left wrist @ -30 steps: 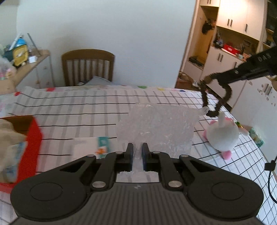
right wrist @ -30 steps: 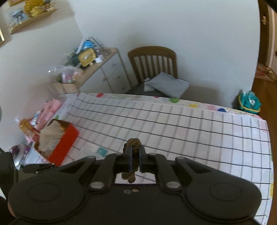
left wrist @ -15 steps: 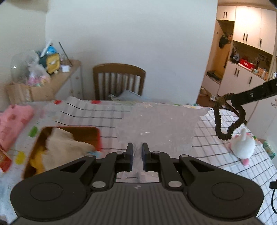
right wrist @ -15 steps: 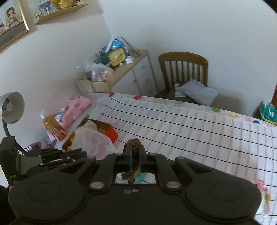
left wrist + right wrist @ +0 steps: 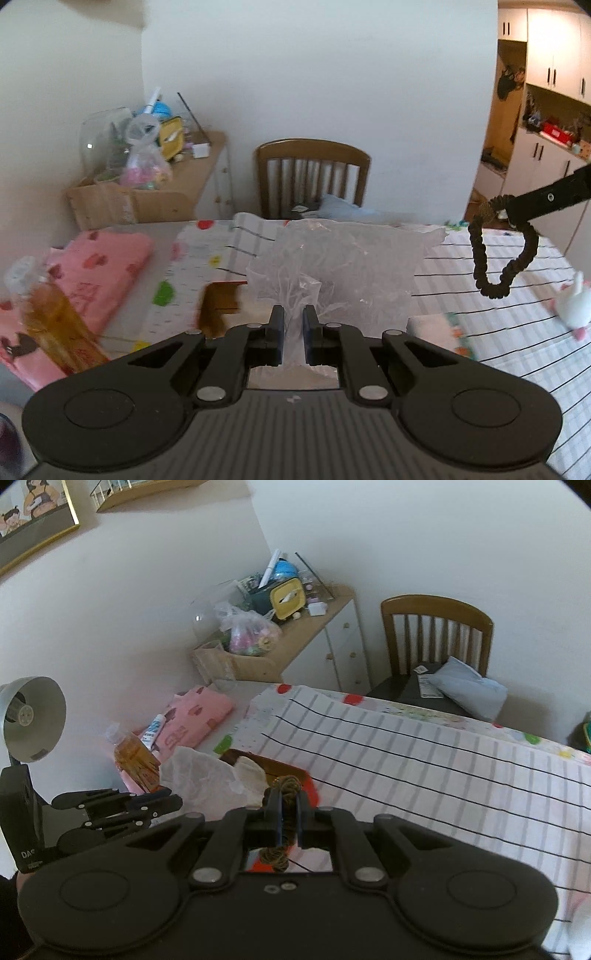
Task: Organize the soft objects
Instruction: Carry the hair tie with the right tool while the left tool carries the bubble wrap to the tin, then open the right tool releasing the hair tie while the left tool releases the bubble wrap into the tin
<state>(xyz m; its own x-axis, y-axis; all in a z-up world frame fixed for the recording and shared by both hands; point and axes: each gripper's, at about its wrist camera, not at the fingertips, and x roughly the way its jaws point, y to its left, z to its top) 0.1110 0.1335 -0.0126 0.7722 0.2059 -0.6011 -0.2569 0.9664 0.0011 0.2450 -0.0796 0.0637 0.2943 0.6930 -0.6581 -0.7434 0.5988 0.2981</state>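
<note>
My left gripper [image 5: 293,325] is shut on a clear plastic bag [image 5: 343,266], which stands up crumpled in front of its fingers and hides most of the red box [image 5: 221,299] behind it. My right gripper [image 5: 290,814] is shut on a dark brown hair scrunchie [image 5: 286,786]; in the left wrist view the scrunchie [image 5: 496,258] hangs as a loop from the right gripper's tip at the right. In the right wrist view the red box [image 5: 312,788] with beige cloth inside lies just beyond my fingers, and the plastic bag [image 5: 199,775] is held over its left side.
A white plush toy [image 5: 572,306] lies on the striped tablecloth [image 5: 443,753] at the right. A pink towel [image 5: 99,266], an amber bottle [image 5: 135,757] and a desk lamp [image 5: 31,716] are at the table's left. A wooden chair [image 5: 312,177] and a cluttered sideboard [image 5: 280,642] stand behind.
Both grippers have swung left across the table, each keeping its hold. The red box has come from the left edge to just in front of both grippers; the plush toy has slid to the far right.
</note>
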